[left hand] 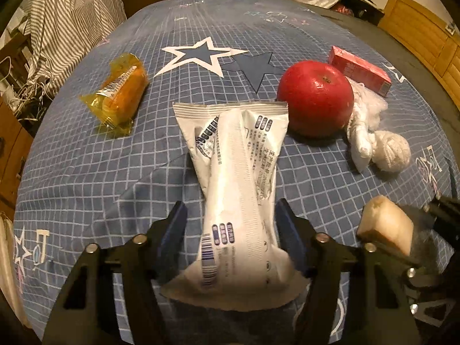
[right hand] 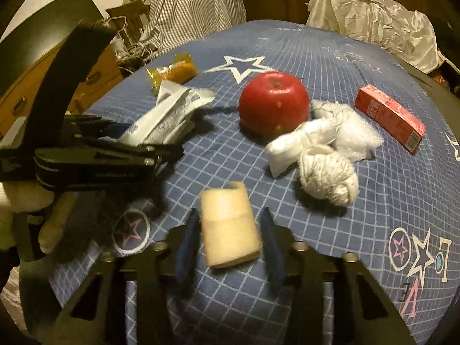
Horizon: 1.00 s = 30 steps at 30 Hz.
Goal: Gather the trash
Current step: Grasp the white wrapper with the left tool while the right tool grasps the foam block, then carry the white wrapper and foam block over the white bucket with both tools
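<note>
A white snack wrapper (left hand: 238, 195) lies between the blue pads of my left gripper (left hand: 231, 215); the pads stand on either side with small gaps. The wrapper also shows in the right wrist view (right hand: 169, 115), with the left gripper (right hand: 169, 151) at its near end. A cream foam block (right hand: 228, 227) sits between the pads of my right gripper (right hand: 230, 224), which do not visibly touch it; it shows in the left wrist view (left hand: 386, 227) too. White crumpled plastic and a tissue ball (right hand: 325, 155) lie beside a red apple (right hand: 273, 103).
A yellow-wrapped cake (left hand: 120, 92) lies at the left and a red box (left hand: 360, 70) at the right on the blue checked bedsheet (left hand: 86, 172). A white plastic bag (right hand: 373, 20) sits at the far edge. Striped cloth (left hand: 66, 20) hangs at the left.
</note>
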{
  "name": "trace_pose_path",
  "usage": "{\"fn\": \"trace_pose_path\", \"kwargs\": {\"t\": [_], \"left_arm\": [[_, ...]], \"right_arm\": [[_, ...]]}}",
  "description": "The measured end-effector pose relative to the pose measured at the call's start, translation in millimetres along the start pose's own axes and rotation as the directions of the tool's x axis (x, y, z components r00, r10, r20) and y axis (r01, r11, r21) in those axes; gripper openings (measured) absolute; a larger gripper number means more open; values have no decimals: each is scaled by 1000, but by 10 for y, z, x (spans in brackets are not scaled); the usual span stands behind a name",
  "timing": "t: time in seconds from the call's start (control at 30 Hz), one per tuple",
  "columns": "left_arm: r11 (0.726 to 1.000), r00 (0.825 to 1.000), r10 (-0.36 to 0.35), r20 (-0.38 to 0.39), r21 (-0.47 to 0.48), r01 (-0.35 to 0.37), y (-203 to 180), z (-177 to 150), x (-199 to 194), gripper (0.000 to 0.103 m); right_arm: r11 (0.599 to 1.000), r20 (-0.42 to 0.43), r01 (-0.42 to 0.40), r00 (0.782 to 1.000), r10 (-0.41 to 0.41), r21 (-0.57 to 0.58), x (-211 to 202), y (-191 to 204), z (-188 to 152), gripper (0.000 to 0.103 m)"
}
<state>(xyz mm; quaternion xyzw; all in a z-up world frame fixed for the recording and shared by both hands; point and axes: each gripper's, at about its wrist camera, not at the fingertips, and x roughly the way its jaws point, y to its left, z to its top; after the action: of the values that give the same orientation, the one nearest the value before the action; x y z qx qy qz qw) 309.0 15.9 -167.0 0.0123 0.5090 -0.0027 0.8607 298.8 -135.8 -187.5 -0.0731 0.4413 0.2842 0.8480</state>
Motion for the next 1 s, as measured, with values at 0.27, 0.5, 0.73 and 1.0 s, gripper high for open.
{"fn": "trace_pose_path", "kwargs": {"t": [0.27,0.5,0.73,1.0], "left_arm": [[1000,997,23,72,17,-24,-93,-71,-153,37],[1000,982,17,187,-8,-15,-61,-307,-704,37],[1000,948,-9,319,-10,13,-130,-616,-1348,37],[999,898,-47,437,8,48,-335,-809,-1893,37]], "right_arm": [[998,98,43,994,-47,44,-181,-3,-70,32],[991,253,92,961,-113,95,-742,75,-131,32],[978,412,148,890,-195,144,-1536,153,-284,32],[966,505,175,826,-250,192,-2237,208,-530,32]]}}
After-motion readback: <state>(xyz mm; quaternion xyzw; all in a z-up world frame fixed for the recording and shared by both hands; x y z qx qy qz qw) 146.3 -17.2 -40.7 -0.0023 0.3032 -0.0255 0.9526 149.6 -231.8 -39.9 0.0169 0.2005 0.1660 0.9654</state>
